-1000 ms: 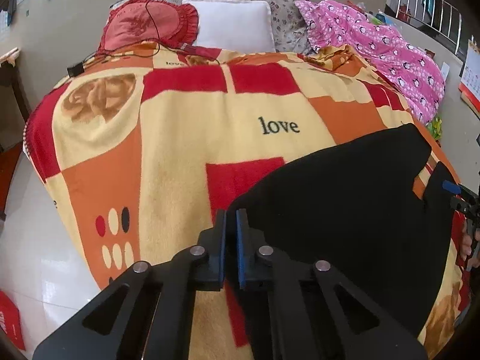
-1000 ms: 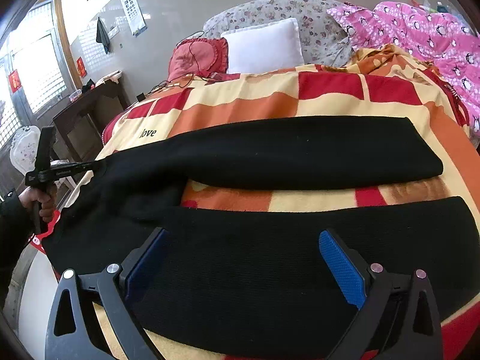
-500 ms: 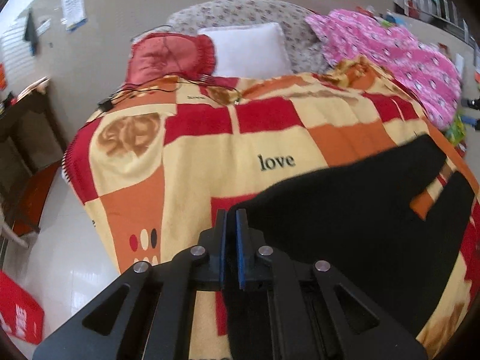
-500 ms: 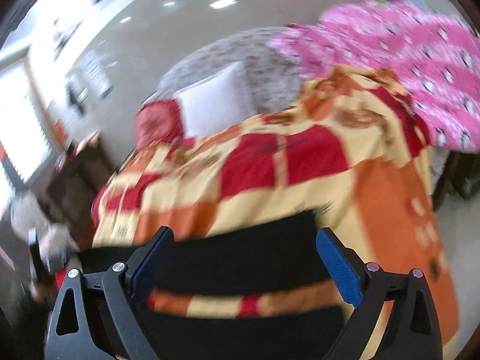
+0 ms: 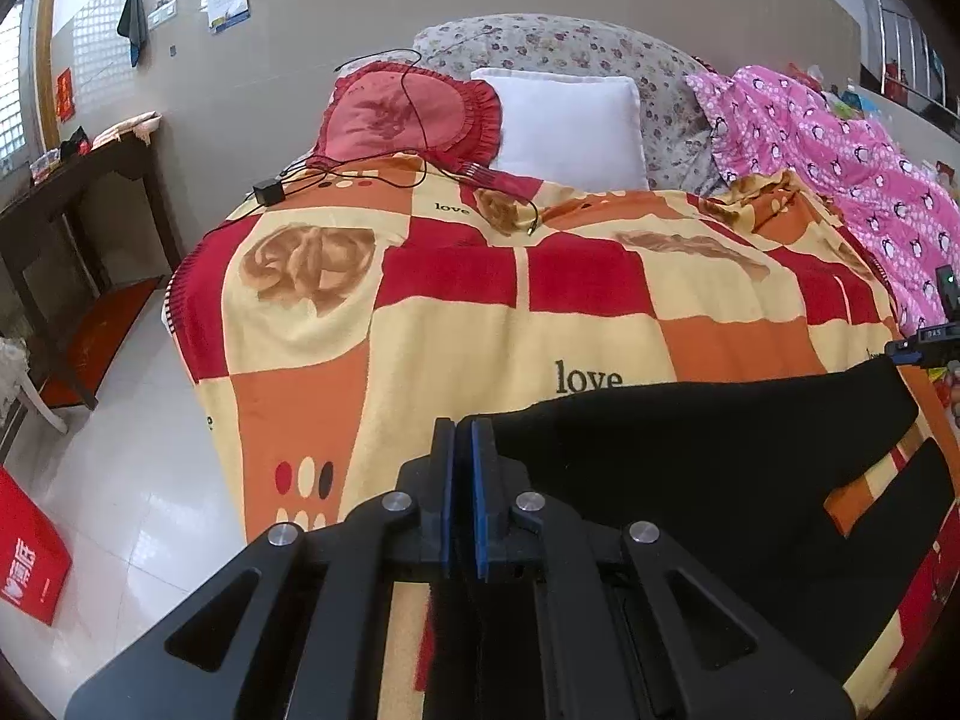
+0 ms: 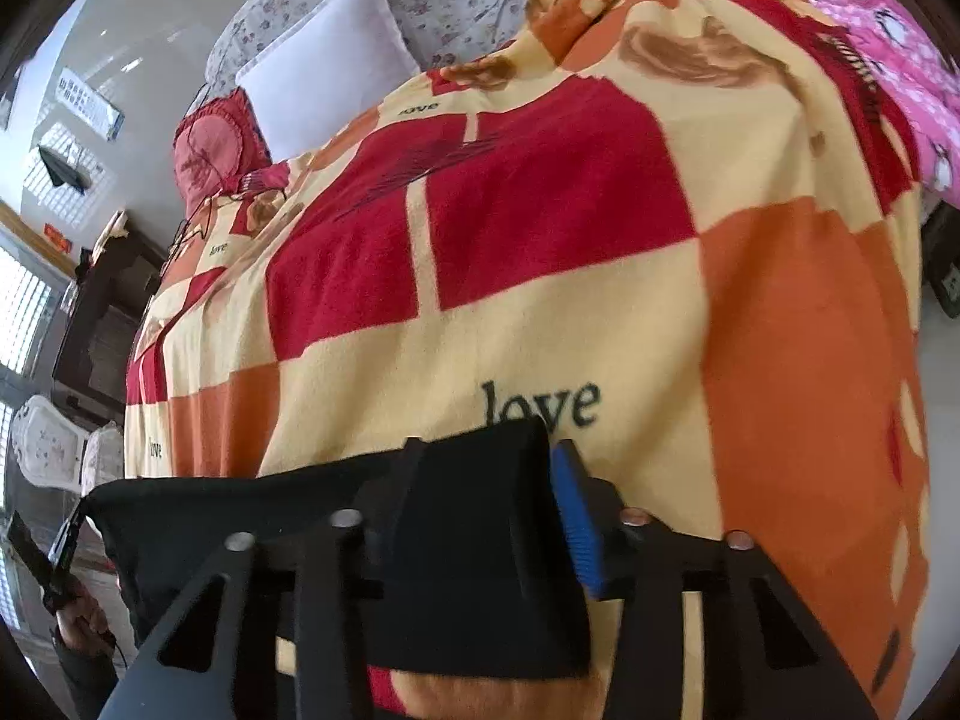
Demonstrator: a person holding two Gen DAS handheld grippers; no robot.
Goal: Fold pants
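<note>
Black pants [image 5: 720,468] lie spread across the patterned blanket [image 5: 456,324] on the bed, the two legs reaching to the right. My left gripper [image 5: 459,480] is shut on the waist corner, and black cloth hangs down between its blue pads. In the right wrist view the end of one leg of the pants [image 6: 480,570] sits between the fingers of my right gripper [image 6: 486,492]. Its jaws are closing, and the blue pad [image 6: 573,516] is right at the cloth's edge. The right gripper [image 5: 927,348] also shows at the left wrist view's right edge, and the left gripper [image 6: 60,546] at the lower left of the other view.
A white pillow [image 5: 570,126], a red cushion [image 5: 408,114] with a black cable and a pink quilt [image 5: 840,162] lie at the head of the bed. A dark table [image 5: 72,192] and a red box [image 5: 27,552] stand on the tiled floor at left.
My right gripper swept right along the pants to the leg's end and its jaws narrowed around the cloth. My left gripper rose a little, still holding the waist corner.
</note>
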